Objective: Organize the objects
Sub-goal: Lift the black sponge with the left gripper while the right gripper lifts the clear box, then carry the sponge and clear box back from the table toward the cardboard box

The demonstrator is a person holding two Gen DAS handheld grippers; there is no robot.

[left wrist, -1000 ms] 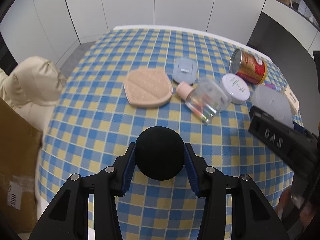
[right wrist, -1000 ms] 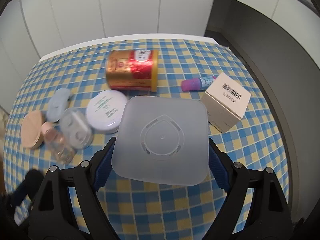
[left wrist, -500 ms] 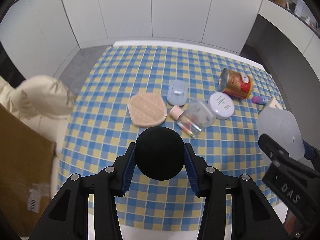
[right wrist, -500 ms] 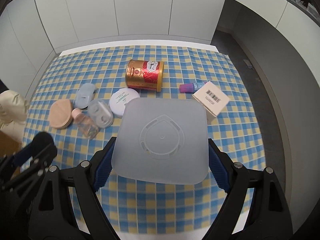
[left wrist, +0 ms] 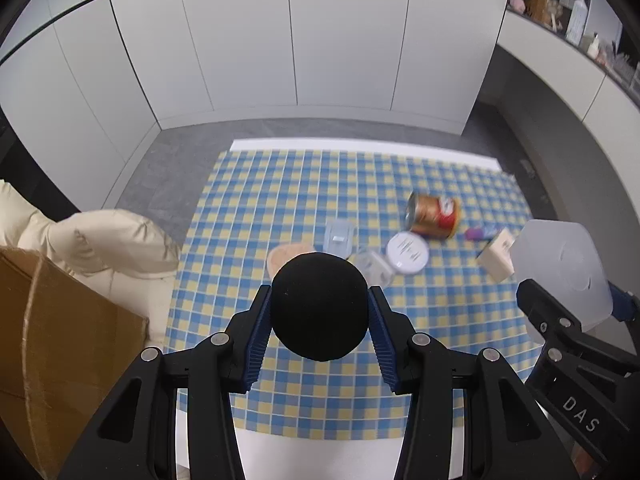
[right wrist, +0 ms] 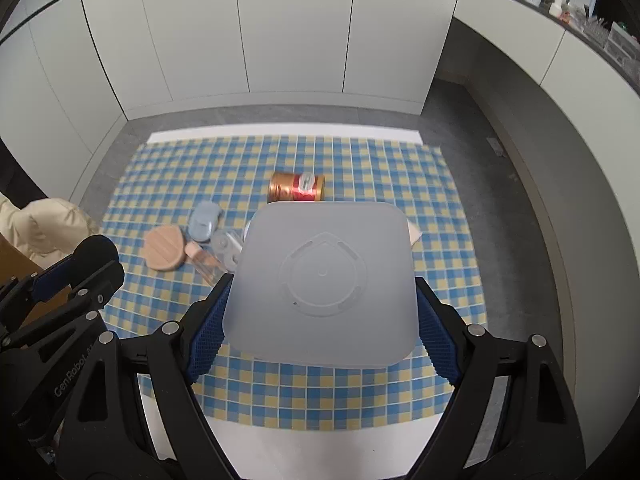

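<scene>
I have my left gripper (left wrist: 319,312) clamped on a black ball (left wrist: 319,305), its blue pads pressed against the ball's two sides. It looks matte and foam-like, so I expect it to be light and a little squashy — gripped across its widest part it should not slip. My right gripper (right wrist: 322,296) stands wide, closed on the opposite edges of a frosted square container (right wrist: 325,282), translucent white with rounded corners and a moulded teardrop ring on the face toward the camera. I judge it light, stiff and smooth, so the edges are the only sure hold and it could skid if I ease off. Both things hang in the air above the checked tablecloth (right wrist: 360,392), where a gold-red tin (right wrist: 297,187) lies on its side beside a round white jar (left wrist: 407,251) and a tan pad (right wrist: 165,252).
</scene>
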